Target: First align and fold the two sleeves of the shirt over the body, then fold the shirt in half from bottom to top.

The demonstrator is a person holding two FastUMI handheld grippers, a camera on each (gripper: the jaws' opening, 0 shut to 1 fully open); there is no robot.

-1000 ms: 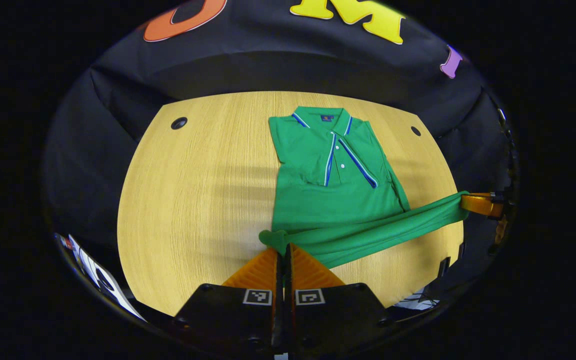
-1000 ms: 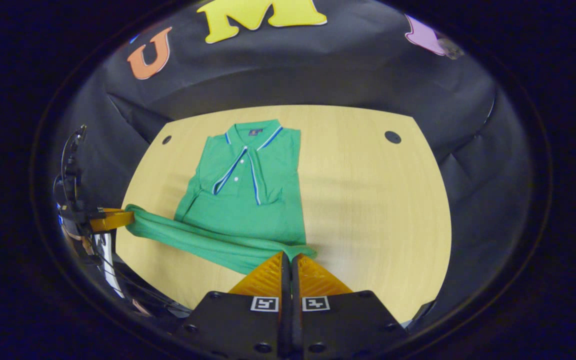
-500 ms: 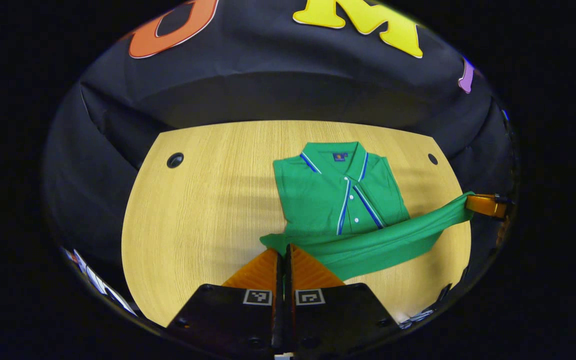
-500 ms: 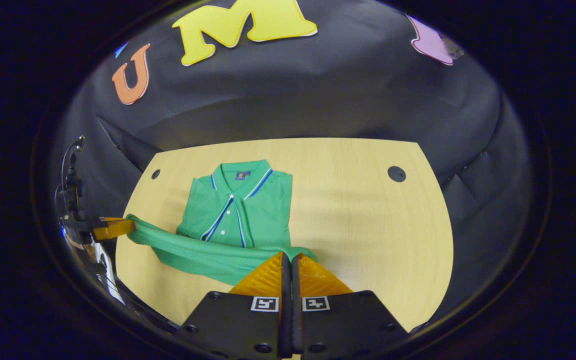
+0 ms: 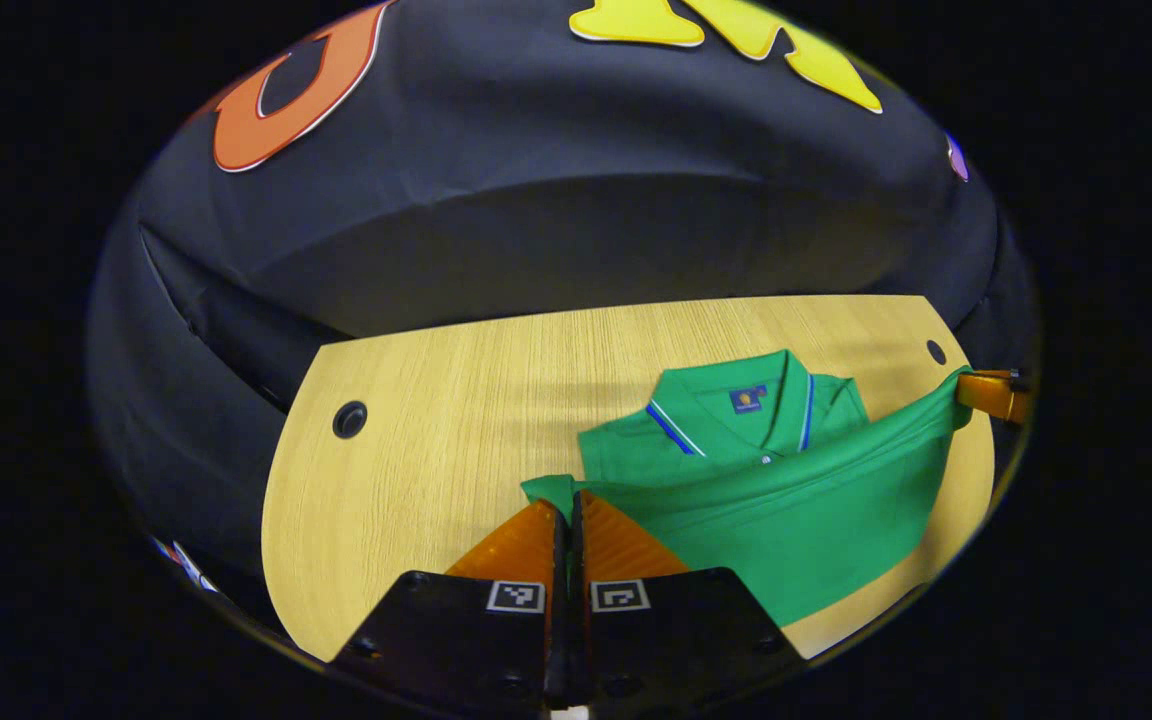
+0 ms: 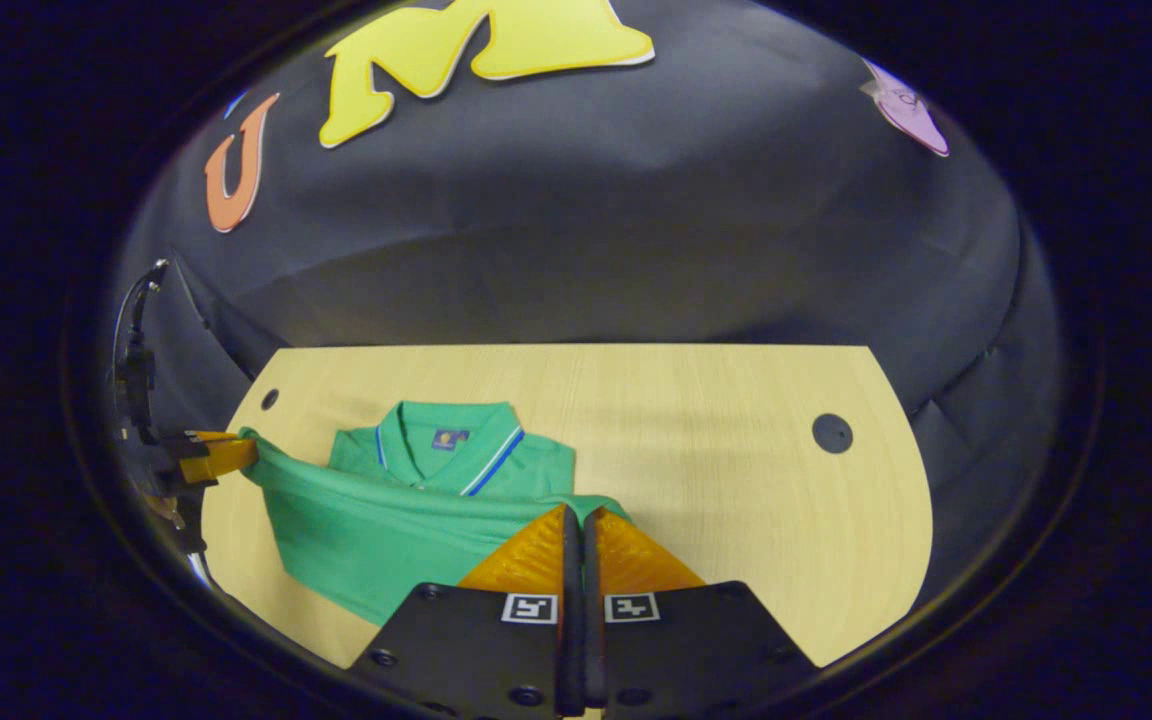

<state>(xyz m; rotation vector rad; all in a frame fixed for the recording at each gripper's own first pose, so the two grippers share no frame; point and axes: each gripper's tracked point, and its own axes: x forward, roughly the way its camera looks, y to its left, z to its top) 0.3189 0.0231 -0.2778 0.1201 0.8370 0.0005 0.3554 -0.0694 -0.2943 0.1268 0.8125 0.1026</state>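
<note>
Over the desk I've both grippers, left and right, with jaws clamped on the shirt hem corners, hem stretched crosswise between them, collar just ahead.

One shirt lies on one counter. Two tongs are in play: left tongs and right tongs. The counter has two holes.

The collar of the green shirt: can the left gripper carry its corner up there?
Probably yes. The left gripper, jaws shut on the shirt hem, sits just short of the collar, with bare table around.
</note>
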